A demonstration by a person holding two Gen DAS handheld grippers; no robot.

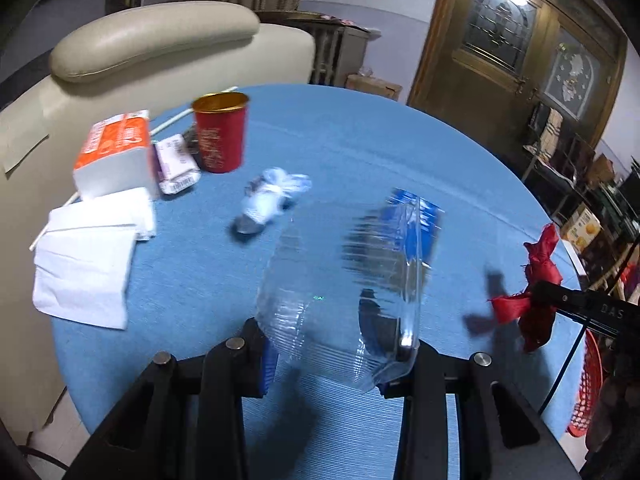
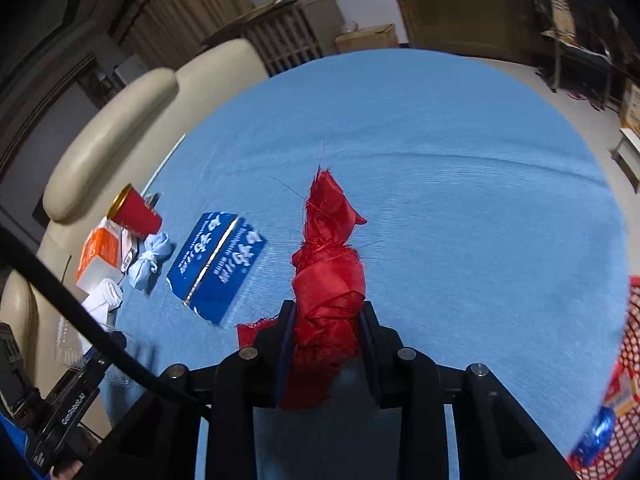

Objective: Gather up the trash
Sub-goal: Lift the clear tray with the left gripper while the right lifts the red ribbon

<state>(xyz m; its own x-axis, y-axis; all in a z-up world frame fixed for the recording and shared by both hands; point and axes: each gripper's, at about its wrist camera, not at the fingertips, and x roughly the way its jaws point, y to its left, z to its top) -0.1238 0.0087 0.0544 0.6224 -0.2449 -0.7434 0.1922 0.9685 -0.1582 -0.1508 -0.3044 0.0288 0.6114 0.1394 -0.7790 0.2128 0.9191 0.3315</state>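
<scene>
In the right wrist view, bottom centre, the right gripper (image 2: 326,320) is clamped on a red cloth (image 2: 330,264), a crumpled, frayed strip that stands up between the pads and reaches to mid frame. In the left wrist view the left gripper (image 1: 340,344) pinches a clear plastic tray (image 1: 340,300) at lower centre; the tray is blurred and lifted above the table (image 1: 360,140), which has a round blue cover.

Left of the red cloth in the right view, a flattened blue box (image 2: 218,264) with white lettering lies on the table. Further left is a knotted light-blue wad (image 2: 150,260), and beside it a red cup (image 2: 136,216) with a gold rim, an orange-and-white box (image 2: 98,256) and white tissues (image 2: 104,300). In the left view a small white-and-purple box (image 1: 176,164) lies between the orange-and-white box and the cup. A thin white stick (image 2: 166,164) lies at the table's left edge.

At the lower right edge of the right view a red mesh basket (image 2: 628,344) holds a shiny blue wrapper (image 2: 598,432). Beyond the table, upper left, is a cream sofa (image 1: 160,40); upper right in the left view, a wooden door (image 1: 512,40).
</scene>
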